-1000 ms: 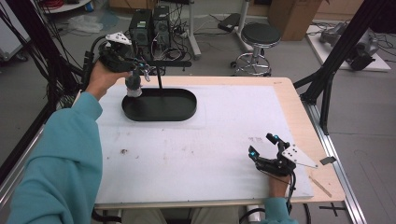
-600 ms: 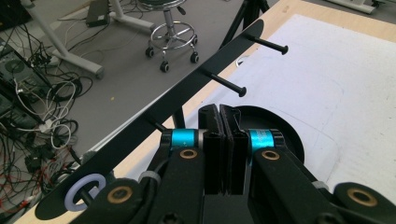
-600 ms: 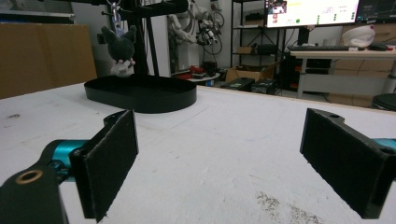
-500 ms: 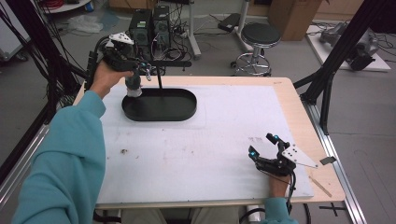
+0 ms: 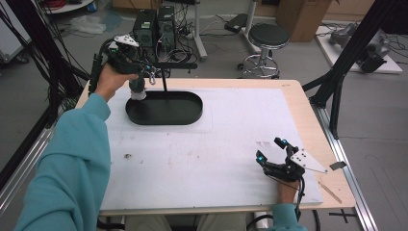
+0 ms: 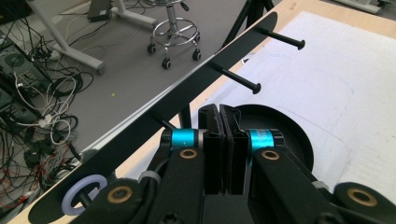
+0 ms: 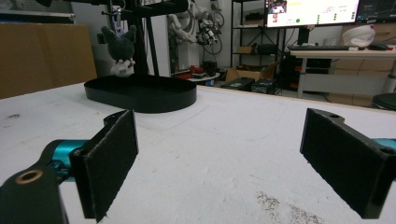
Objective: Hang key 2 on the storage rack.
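While your left hand-held gripper (image 5: 144, 77) stays pinched together at the rack (image 5: 166, 65), the plush (image 5: 137, 89) hangs from it. Your right hand-held gripper (image 5: 272, 150) rests apart on the tabletop (image 5: 216, 154). What seems left is letting go.

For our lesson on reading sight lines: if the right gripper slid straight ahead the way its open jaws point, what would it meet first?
Judging by the right gripper view, the right gripper would cross bare white tabletop and probably first meet the black oval tray of the hanging stand, though its line may pass just beside it.

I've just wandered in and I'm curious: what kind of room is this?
Probably a robotics lab or workshop. Tangled cables and computer boxes sit on the floor behind the table, and a monitor stands on a desk among cardboard boxes.
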`<state>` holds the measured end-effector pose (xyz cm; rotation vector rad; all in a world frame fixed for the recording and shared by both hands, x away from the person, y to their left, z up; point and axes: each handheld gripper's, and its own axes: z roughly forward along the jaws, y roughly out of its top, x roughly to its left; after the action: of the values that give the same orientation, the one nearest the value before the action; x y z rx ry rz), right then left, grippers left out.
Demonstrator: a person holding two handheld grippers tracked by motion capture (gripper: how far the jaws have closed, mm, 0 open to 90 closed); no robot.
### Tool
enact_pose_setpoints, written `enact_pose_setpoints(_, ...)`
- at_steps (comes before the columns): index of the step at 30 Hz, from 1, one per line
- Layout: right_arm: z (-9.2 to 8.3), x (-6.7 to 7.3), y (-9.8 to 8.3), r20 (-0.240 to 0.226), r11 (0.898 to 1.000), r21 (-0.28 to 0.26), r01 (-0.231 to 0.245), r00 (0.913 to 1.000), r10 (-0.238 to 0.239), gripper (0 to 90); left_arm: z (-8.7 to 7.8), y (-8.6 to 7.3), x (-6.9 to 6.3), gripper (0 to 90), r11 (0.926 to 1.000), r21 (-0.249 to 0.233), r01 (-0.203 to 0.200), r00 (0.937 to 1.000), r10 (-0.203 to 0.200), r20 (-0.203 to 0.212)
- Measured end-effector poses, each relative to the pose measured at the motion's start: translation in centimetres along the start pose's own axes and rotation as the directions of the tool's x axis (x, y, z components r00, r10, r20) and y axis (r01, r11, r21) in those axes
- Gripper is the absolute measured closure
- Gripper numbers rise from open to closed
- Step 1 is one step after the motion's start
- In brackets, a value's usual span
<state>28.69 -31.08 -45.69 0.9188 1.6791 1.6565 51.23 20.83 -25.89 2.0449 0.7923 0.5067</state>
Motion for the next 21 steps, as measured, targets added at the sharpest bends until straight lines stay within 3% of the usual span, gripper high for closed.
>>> enact_pose_setpoints(21,0.02,-0.05,0.0,0.002,1.0,-0.001,0.003,1.0,-0.003,10.7,0.49,-0.39,0.54,88.2,0.9998,0.016,0.01,0.9999,-0.01,-0.01)
